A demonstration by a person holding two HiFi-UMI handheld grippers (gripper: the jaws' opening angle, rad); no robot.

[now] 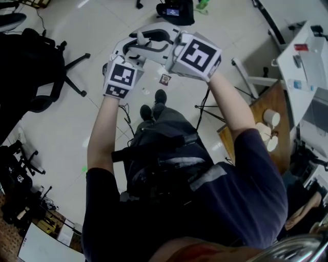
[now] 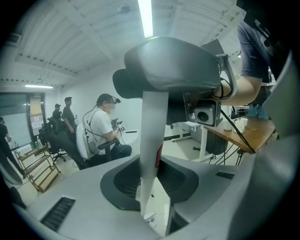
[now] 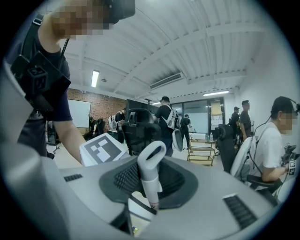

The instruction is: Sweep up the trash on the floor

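Observation:
In the head view I hold both grippers out in front of me, above the pale tiled floor (image 1: 92, 117). My left gripper (image 1: 134, 46) is shut on a white pole (image 2: 152, 140) with a red label. The pole stands upright between the jaws, and a grey bulky shape (image 2: 173, 63) hides its top. My right gripper (image 1: 156, 37) is shut on a white handle (image 3: 150, 176) that ends in a loop; the left gripper's marker cube (image 3: 103, 148) shows just beside it. A small square scrap of trash (image 1: 164, 79) lies on the floor below the grippers, ahead of my shoes (image 1: 154, 106).
A black office chair (image 1: 38, 66) stands at the left and a black bag (image 1: 177, 11) at the top. A wooden table (image 1: 269, 110) with paper cups (image 1: 270, 118) is at the right, with tripod legs (image 1: 207, 110) beside it. People sit and stand around the room (image 2: 101, 131).

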